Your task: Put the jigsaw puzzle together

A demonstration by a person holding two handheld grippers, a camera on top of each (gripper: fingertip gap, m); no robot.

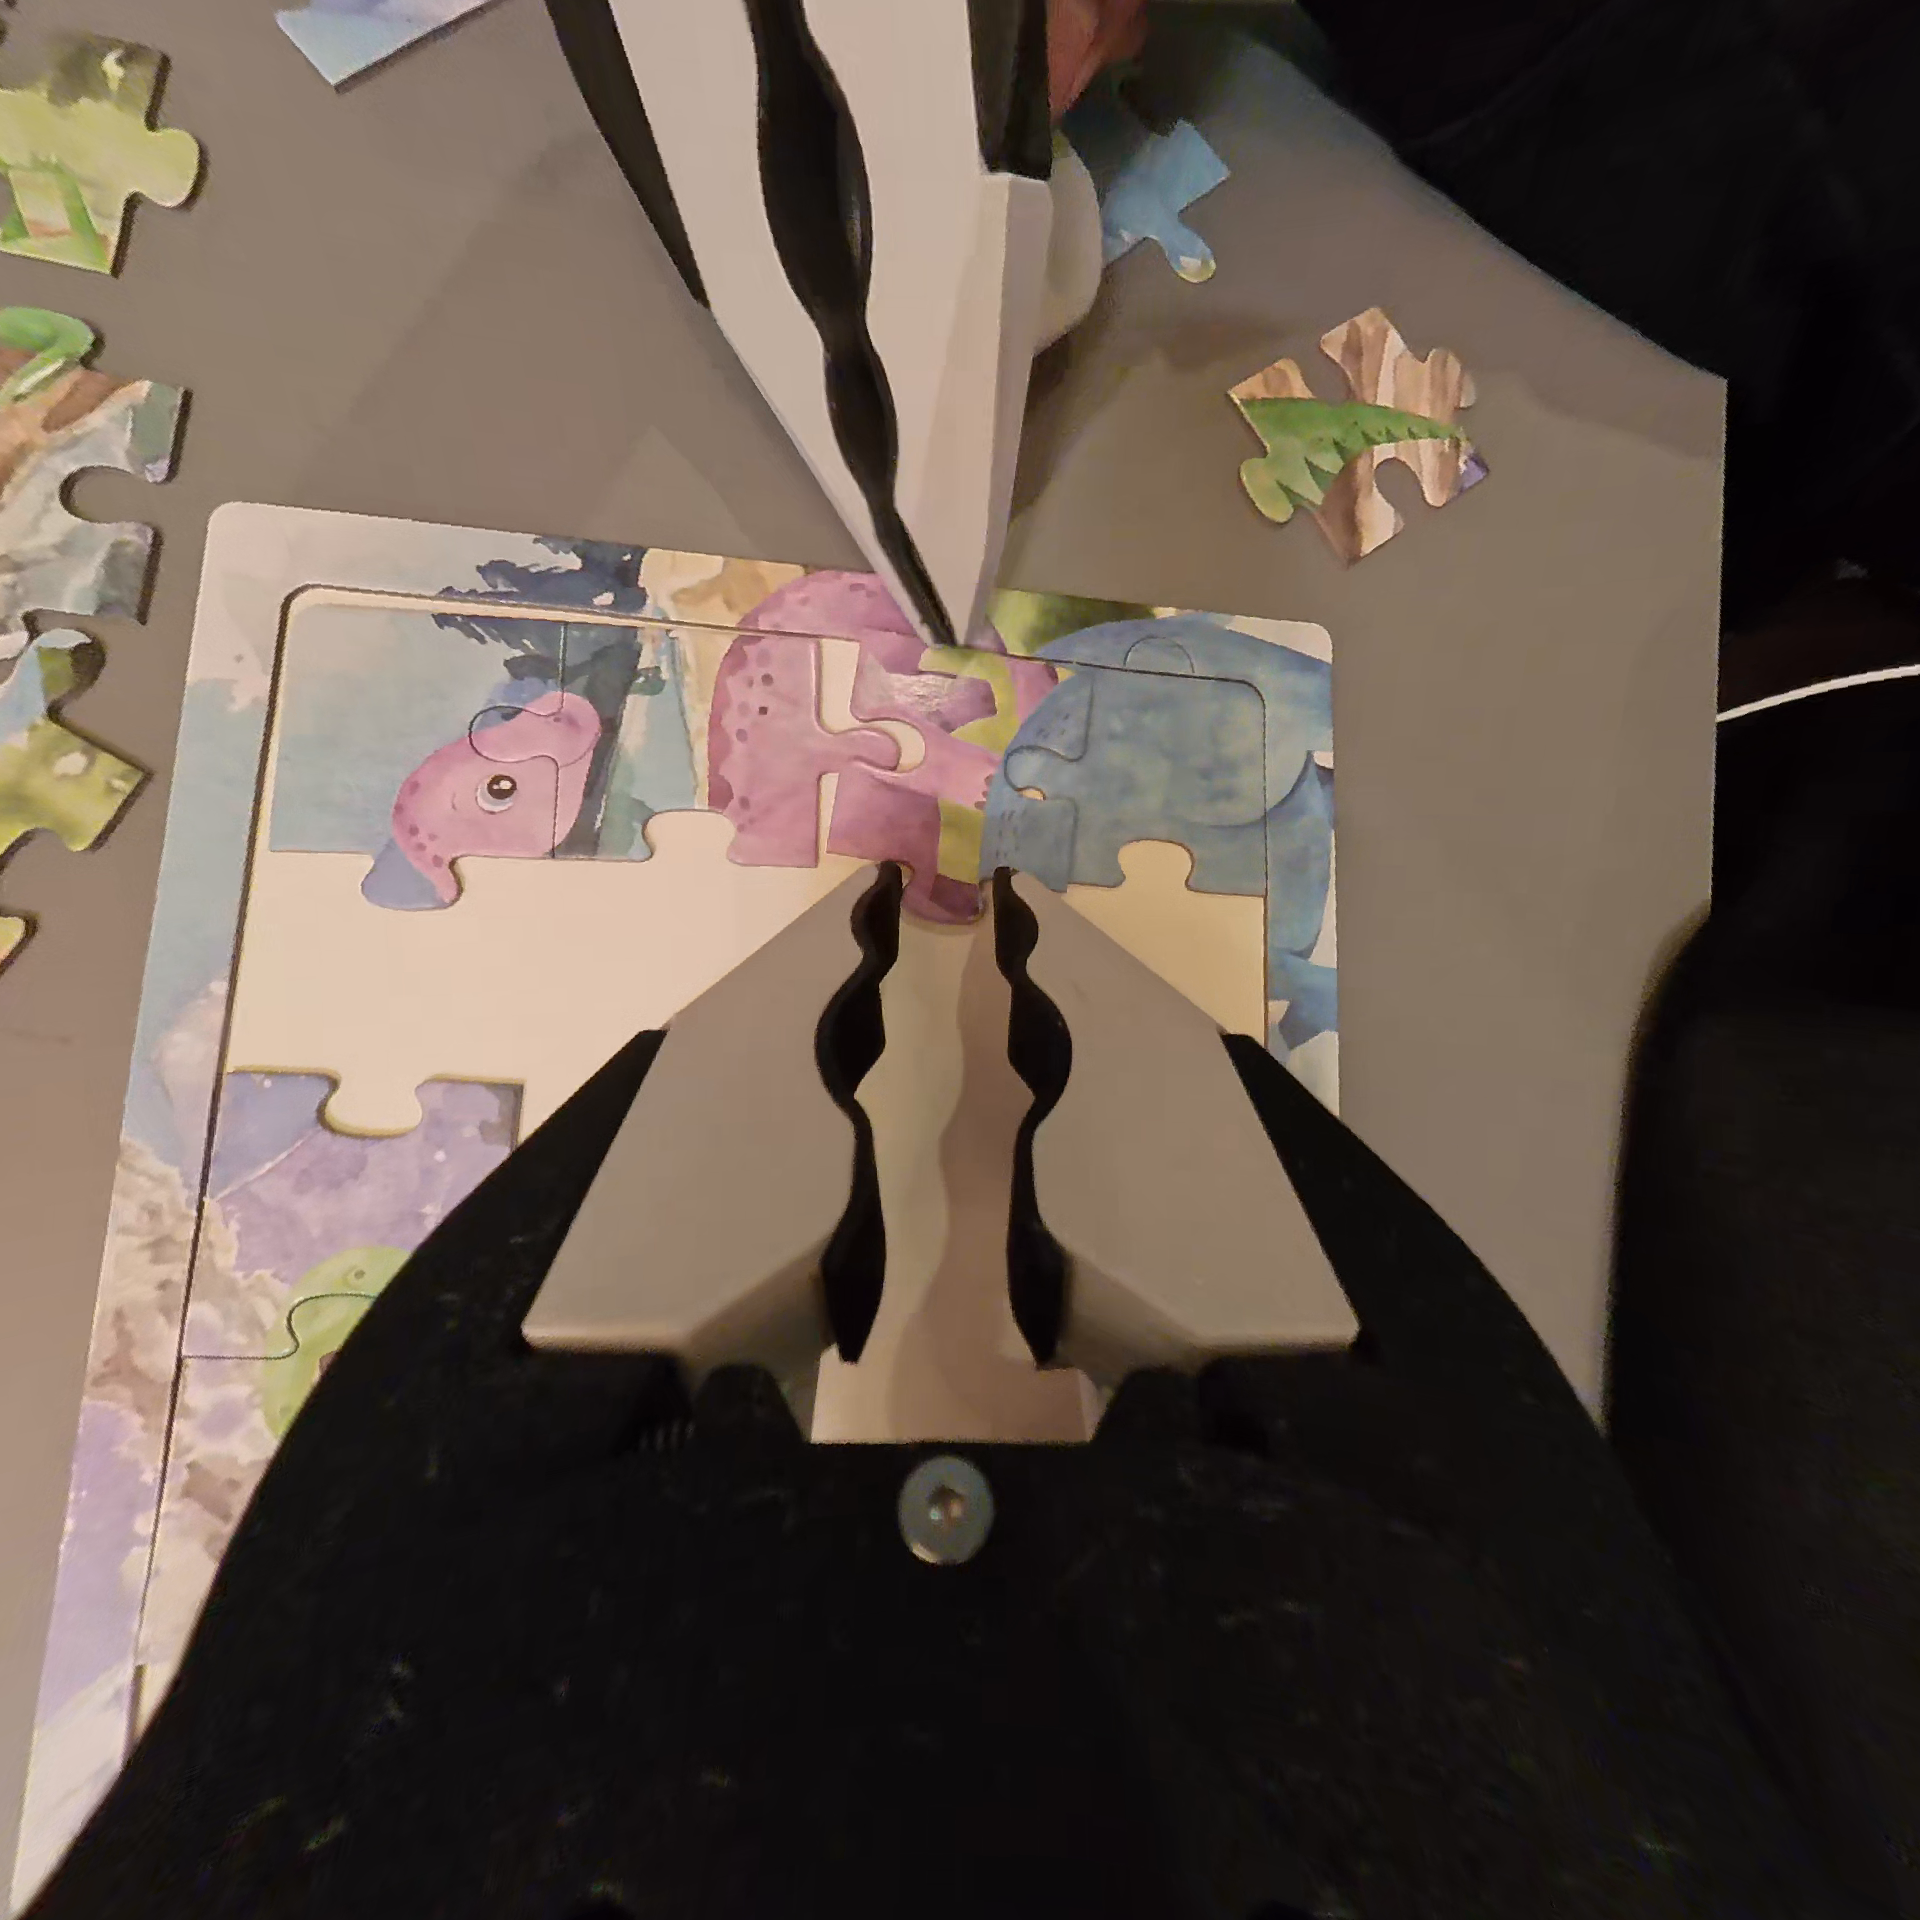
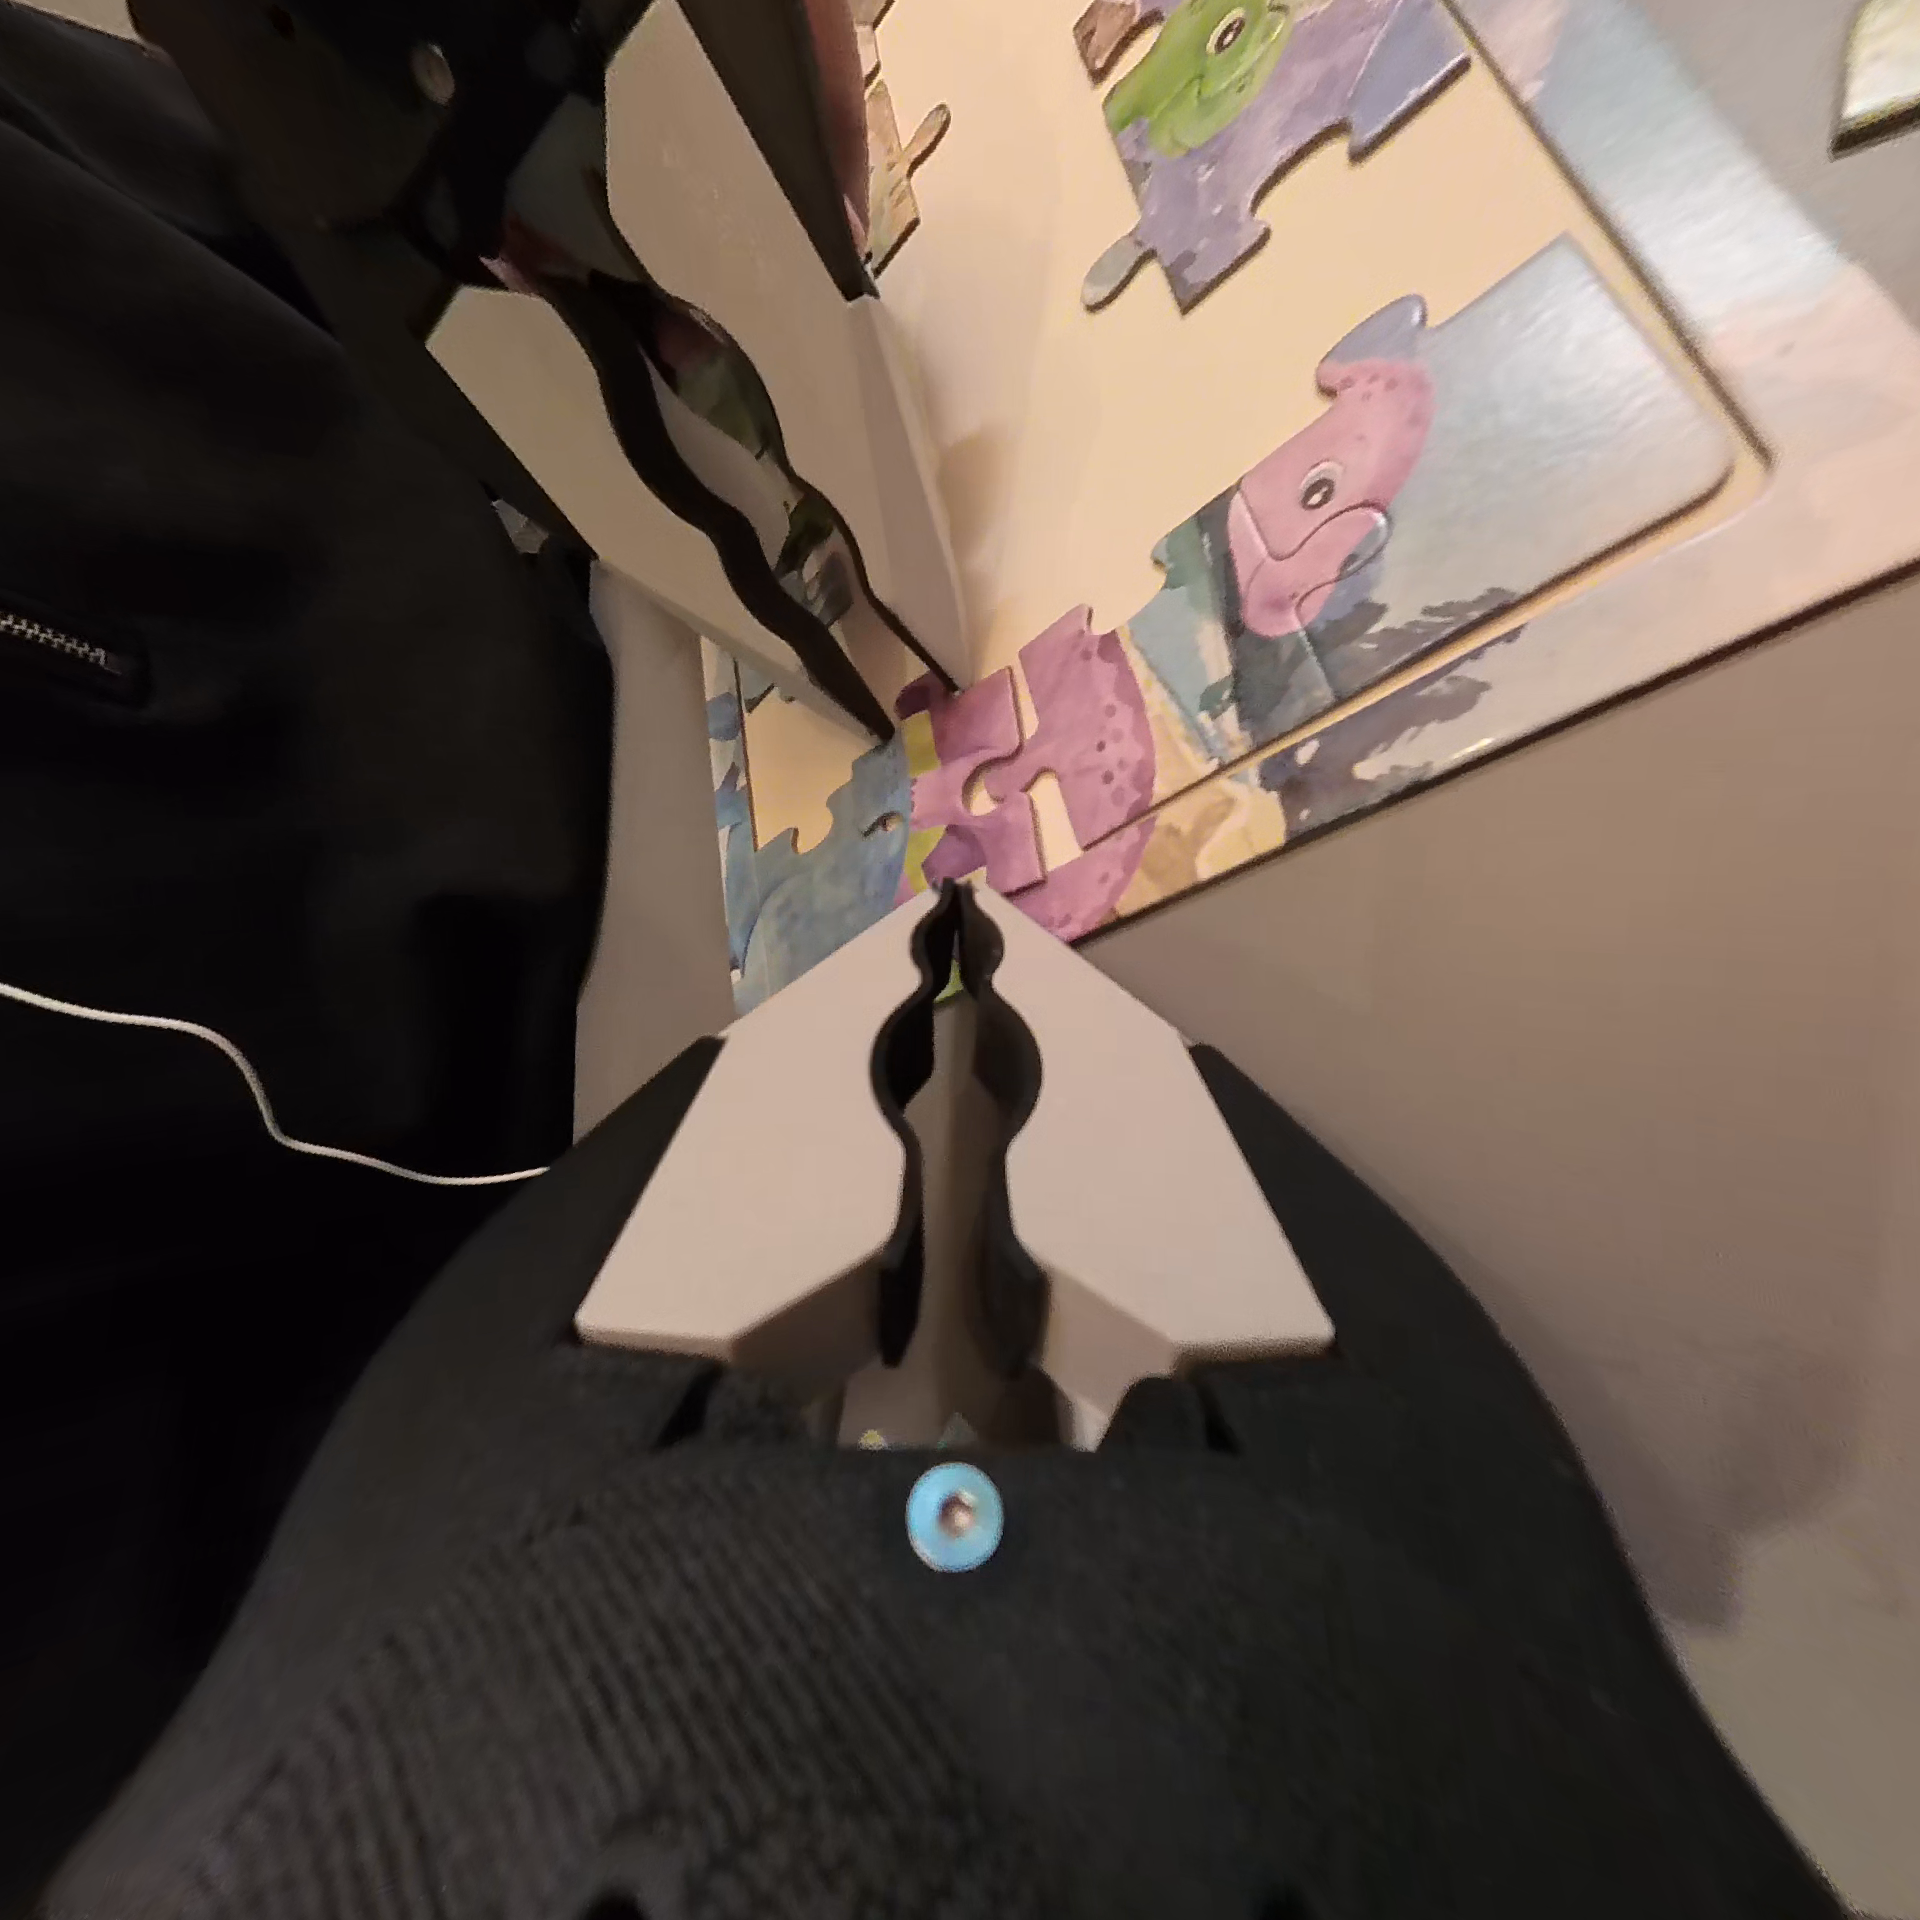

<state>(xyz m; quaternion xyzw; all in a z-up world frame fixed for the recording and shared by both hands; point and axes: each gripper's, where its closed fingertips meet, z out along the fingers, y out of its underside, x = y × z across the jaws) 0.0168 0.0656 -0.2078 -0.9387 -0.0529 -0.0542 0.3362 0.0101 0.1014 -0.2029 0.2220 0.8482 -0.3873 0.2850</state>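
— Purple and green cardboard: that piece (image 1: 940, 821) is sitting skewed in the top row of the puzzle tray (image 1: 234, 665), between the pink dinosaur's body and the blue dinosaur (image 1: 1174, 758), with cream backing showing through the gaps at its tab.

— So they're seating it. What are the claws doing?

— The left gripper (image 1: 943, 883) is spread apart, its tips bracketing the piece's lower knob. The right gripper (image 2: 954, 896) is pinched together at the piece's far edge; whether it's nipping the cardboard or only pressing on it, I can't tell.

— Next move?

— I'd judge the piece needs a slight turn and a nudge toward the pink body until the tab is dropping in, then a flat press.

— Anything one camera is catching alone?

— The left wrist view is showing loose pieces on the grey table (image 1: 468, 343), including a brown-and-green one (image 1: 1356, 436). The right wrist view is showing the green dinosaur piece (image 2: 1247, 114) clearly, and a person's dark zipped jacket (image 2: 208, 520).
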